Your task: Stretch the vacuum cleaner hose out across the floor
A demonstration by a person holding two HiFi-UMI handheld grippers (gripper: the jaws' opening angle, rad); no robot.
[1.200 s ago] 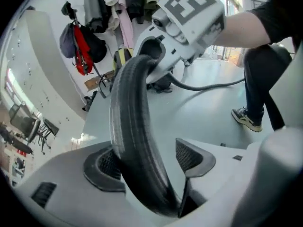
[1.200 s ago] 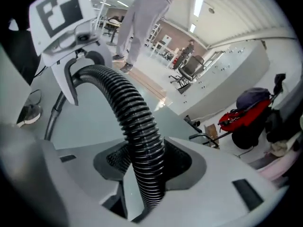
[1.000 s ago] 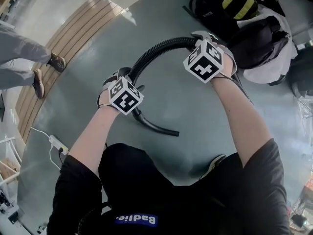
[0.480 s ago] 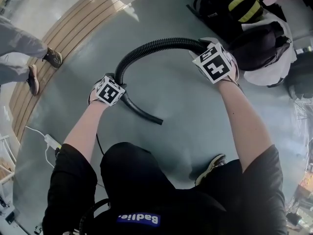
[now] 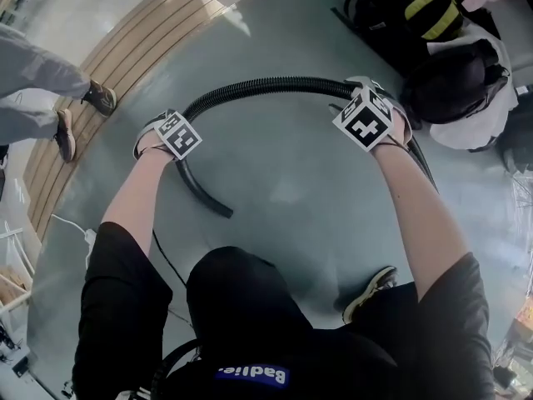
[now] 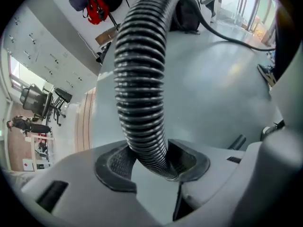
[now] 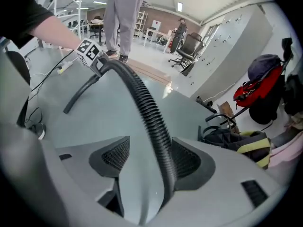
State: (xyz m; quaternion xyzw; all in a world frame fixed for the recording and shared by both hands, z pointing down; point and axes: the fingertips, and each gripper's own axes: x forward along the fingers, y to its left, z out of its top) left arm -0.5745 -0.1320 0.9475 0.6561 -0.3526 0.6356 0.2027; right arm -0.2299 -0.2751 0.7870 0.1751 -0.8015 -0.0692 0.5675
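Observation:
A black ribbed vacuum hose (image 5: 250, 86) arcs over the grey floor between my two grippers. Its smooth end tube (image 5: 204, 197) trails toward me. My left gripper (image 5: 175, 132) points down at the arc's left end; its jaws have just been closing, and the pads now press on the hose (image 6: 139, 79) on both sides. My right gripper (image 5: 366, 117) is at the arc's right end. Its jaws have just been opening: the hose (image 7: 151, 112) runs between them against the right pad (image 7: 187, 162), with a gap to the left pad.
Black bags (image 5: 416, 15) and a bag with white cloth (image 5: 462, 77) lie at the back right. A wooden floor strip (image 5: 125, 48) and a bystander's legs (image 5: 50, 98) are at the left. A white power strip (image 5: 83, 240) lies near my left side.
My left gripper has swung left and down with the hose, widening and flattening the arc. The right gripper has sunk a little. The end tube has shifted left.

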